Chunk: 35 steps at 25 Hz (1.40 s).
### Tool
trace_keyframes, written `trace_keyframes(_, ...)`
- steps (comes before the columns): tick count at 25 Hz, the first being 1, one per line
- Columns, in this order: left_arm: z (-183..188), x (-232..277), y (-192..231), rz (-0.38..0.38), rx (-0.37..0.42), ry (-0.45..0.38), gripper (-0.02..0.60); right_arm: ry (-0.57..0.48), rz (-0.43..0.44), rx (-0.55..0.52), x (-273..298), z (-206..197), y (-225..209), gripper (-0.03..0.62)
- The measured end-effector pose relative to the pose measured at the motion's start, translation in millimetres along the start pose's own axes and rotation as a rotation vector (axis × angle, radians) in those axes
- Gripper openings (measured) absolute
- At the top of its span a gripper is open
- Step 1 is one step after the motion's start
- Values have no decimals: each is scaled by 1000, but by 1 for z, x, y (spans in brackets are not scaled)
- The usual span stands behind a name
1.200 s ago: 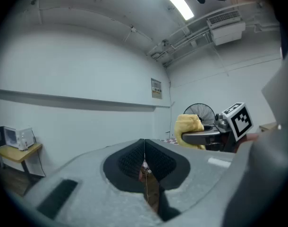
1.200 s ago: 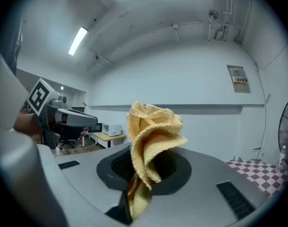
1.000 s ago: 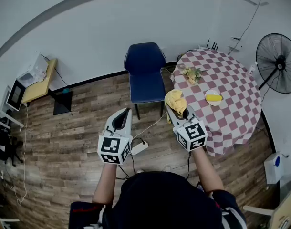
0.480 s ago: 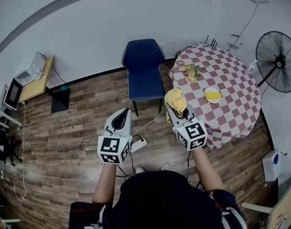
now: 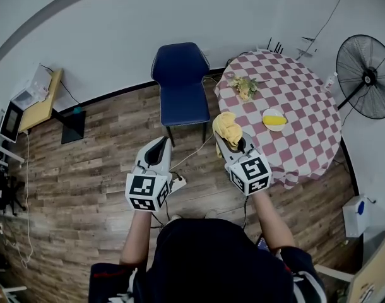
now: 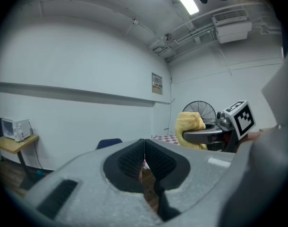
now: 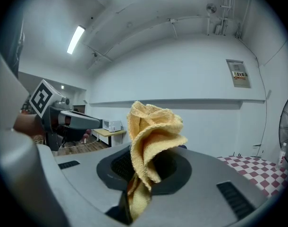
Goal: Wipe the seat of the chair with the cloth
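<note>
Wooden plank floor (image 5: 85,188) runs across the room to a plain pale wall (image 5: 117,36).

Round table (image 5: 306,81) with a red-and-white checked cover stands on the right side, close to the wall. A black standing fan (image 5: 365,76) is just beyond its right edge.

Blue chair (image 5: 178,84) stands with its back to the wall, just left of the table and facing the person. Its seat (image 5: 183,107) is bare.

A small yellow desk (image 5: 41,109) carrying a white microwave (image 5: 29,96) sits against the wall on the far left, well apart from the chair.

Left gripper (image 6: 144,148): jaws pressed together, nothing between them. It is held over the floor in front of the chair's left front corner.

Right gripper (image 5: 225,141): jaws clamped on the yellow cloth (image 5: 228,126). The cloth bunches upward out of the jaws in loose folds, with a short tail hanging below. It is held in the air between the front right corner of the chair and the table edge, clear of the seat.

On the table: a white plate (image 5: 274,119) holding something yellow, and a small bunch of flowers (image 5: 245,87) nearer the wall.

A white power strip (image 5: 177,182) lies on the floor beside the left gripper.
</note>
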State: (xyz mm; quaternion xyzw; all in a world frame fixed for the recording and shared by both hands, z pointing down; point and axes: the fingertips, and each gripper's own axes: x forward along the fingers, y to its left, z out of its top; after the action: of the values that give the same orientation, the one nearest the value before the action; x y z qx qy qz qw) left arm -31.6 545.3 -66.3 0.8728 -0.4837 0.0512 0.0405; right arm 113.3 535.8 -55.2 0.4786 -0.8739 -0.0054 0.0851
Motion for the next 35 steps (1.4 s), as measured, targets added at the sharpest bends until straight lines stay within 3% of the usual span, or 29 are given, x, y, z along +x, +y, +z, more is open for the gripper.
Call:
trace_keyframes(8, -20, 16, -34, 25, 20, 49, 17, 6, 52, 25, -4, -20, -25, 55)
trace_keyframes(17, -25, 30, -15, 37, 10, 71, 17, 14, 85, 42, 29, -23, -25, 55)
trace_keyframes(35, -18, 87, 140, -24, -29, 67, 17, 38, 36, 15, 180, 3, -9, 55)
